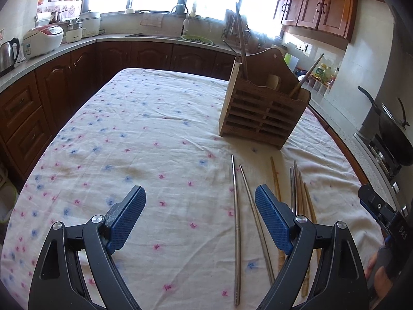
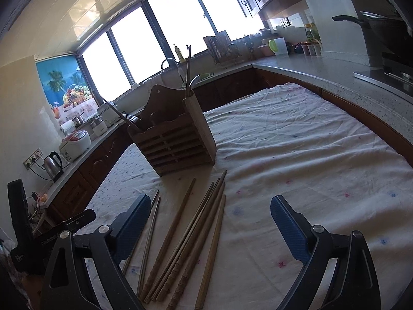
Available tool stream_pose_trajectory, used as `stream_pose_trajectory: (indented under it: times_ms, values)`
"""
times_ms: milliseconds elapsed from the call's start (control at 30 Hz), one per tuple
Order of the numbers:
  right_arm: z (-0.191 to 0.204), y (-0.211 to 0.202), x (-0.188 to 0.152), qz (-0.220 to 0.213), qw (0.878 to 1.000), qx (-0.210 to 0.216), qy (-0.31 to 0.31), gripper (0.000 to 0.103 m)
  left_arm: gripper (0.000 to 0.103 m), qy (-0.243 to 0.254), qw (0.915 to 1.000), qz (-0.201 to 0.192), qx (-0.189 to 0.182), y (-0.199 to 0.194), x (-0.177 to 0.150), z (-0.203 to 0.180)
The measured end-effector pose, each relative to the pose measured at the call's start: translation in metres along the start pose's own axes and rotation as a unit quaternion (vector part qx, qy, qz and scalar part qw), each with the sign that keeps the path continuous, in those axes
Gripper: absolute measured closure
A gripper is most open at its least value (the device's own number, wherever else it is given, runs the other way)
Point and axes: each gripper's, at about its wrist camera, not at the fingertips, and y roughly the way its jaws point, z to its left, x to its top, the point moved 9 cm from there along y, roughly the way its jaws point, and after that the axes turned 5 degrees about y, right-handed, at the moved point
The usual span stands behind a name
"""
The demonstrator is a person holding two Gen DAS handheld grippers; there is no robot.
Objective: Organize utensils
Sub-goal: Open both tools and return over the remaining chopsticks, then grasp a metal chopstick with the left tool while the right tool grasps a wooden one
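A slatted wooden utensil holder (image 1: 260, 113) (image 2: 178, 142) stands on the flowered tablecloth (image 1: 144, 134) with a few sticks upright in it. In front of it lie two metal chopsticks (image 1: 237, 222) (image 2: 149, 235) and several wooden chopsticks (image 1: 302, 201) (image 2: 198, 230), side by side. My left gripper (image 1: 200, 193) hovers open above the cloth, the metal pair between its blue fingers (image 1: 129, 214), untouched. My right gripper (image 2: 210, 204) is open too, low over the wooden chopsticks, nothing gripped.
Kitchen counters with dark cabinets (image 1: 51, 90) ring the table. A kettle (image 2: 53, 166) and rice cooker (image 1: 42, 40) stand at the left, a sink (image 1: 185, 36) under the window, a wok on a stove (image 1: 387, 129) at the right.
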Motion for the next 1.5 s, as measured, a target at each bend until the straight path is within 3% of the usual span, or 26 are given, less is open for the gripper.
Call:
stream_pose_trajectory:
  times_ms: [167,400,700,800,1000,1333,1500]
  values:
    - [0.001,0.01,-0.01,0.023,1.0,-0.01,-0.013,0.015,0.015,0.013,0.9997,0.018,0.002,0.01,-0.005,-0.003]
    - [-0.004,0.028,-0.023,0.065,0.997,-0.03,-0.027,0.039,0.036,0.038,0.9977,0.057,-0.009,0.032,-0.013,-0.015]
    - [-0.006,0.054,-0.04,0.124,0.989,-0.055,-0.051,0.061,0.044,0.065,0.9933,0.094,-0.019,0.057,-0.011,-0.031]
    - [-0.01,0.067,-0.047,0.15,0.984,-0.07,-0.061,0.073,0.049,0.074,0.9916,0.104,-0.024,0.07,-0.006,-0.036]
    - [-0.011,0.084,-0.041,0.159,0.979,-0.088,-0.089,0.082,0.065,0.091,0.9863,0.133,-0.034,0.101,-0.003,-0.047]
    - [-0.009,0.102,-0.032,0.154,0.976,-0.101,-0.115,0.086,0.068,0.14,0.985,0.101,0.0,0.117,0.005,-0.061]
    - [-0.011,0.103,-0.03,0.154,0.977,-0.098,-0.107,0.09,0.089,0.145,0.9844,0.1,-0.007,0.113,0.004,-0.065]
